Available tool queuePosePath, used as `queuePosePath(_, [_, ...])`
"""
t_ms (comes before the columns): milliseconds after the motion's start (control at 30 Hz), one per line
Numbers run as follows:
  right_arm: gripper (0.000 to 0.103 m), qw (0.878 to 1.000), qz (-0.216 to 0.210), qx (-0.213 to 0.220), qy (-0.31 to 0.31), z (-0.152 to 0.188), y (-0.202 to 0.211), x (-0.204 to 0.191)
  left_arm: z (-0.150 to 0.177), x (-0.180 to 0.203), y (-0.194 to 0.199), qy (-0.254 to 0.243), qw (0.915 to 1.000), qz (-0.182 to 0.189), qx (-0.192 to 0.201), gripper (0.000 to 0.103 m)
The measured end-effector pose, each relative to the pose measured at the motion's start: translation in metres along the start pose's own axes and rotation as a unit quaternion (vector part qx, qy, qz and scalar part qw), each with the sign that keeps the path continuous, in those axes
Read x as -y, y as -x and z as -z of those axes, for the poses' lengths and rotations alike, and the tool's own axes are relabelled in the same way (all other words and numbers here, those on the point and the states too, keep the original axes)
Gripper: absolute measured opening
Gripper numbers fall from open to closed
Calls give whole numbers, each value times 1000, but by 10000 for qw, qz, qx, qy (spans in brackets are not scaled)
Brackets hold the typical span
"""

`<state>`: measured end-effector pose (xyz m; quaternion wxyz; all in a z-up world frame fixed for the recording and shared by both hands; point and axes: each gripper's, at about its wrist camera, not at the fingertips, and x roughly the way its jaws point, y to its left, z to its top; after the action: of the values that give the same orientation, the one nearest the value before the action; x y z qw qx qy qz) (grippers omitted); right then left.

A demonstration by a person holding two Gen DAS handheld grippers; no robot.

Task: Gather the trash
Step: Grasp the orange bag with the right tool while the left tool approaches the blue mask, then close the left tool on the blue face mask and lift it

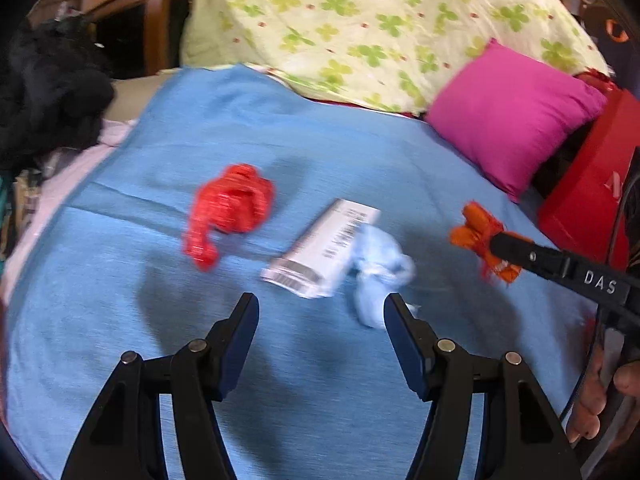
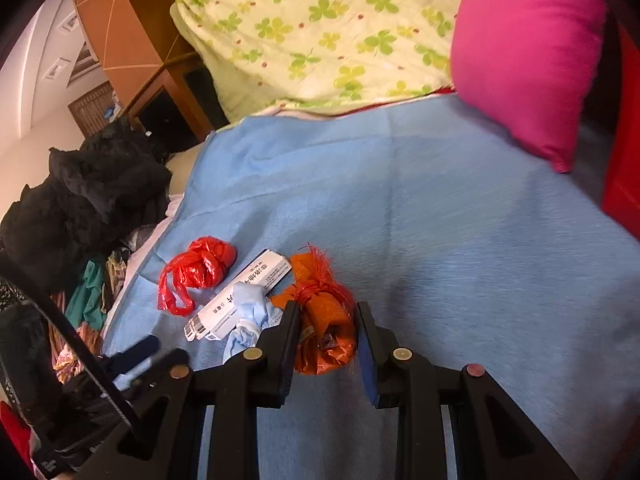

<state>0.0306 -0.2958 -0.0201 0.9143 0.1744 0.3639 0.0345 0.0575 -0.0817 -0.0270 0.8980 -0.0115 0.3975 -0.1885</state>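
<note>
**Right gripper closes around orange wrapper on blue bed sheet**

The right gripper [image 2: 326,320] has its 2 fingers around an orange wrapper [image 2: 326,320], both touching it. The left gripper [image 1: 320,312] hangs open, holding nothing. Just beyond lie a pale blue wad [image 1: 380,272], a white box [image 1: 324,248] and a red plastic bag [image 1: 228,212] on the blue sheet [image 1: 280,140]. A pink cushion [image 1: 516,112] sits farther back
</note>
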Motion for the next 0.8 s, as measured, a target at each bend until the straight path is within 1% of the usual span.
queuePosePath(67, [29,9999,37,144,6,0,15,1,1,6,-2,-11,9997,228,-65,65])
queuePosePath(133, [29,9996,54,287,17,-1,27,2,0,15,-7,-37,9991,398,-135,59])
queuePosePath(200, [29,9992,29,400,-24,-2,38,4,0,22,-14,-41,9982,543,-251,50])
queuePosePath(233, [29,9989,23,467,-42,-2,43,6,0,25,-17,-34,9980,573,-280,49])
queuePosePath(300, [29,9984,11,566,-67,-2,53,8,-1,30,-23,-13,9979,562,-316,48])
queuePosePath(467, [29,9981,-32,608,-106,4,67,11,-4,40,-39,28,9985,333,-423,47])
queuePosePath(567, [29,9979,-62,636,-82,6,72,10,-5,40,-48,117,9981,281,-530,32])
queuePosePath(633, [29,9979,-88,646,-62,8,74,9,-6,42,-50,141,9982,228,-541,27])
queuePosePath(700, [29,9978,-82,660,-19,8,77,9,-6,44,-50,109,9983,183,-551,19])
queuePosePath(800, [29,9977,-87,670,-16,9,80,10,-6,48,-49,17,9984,201,-536,13])
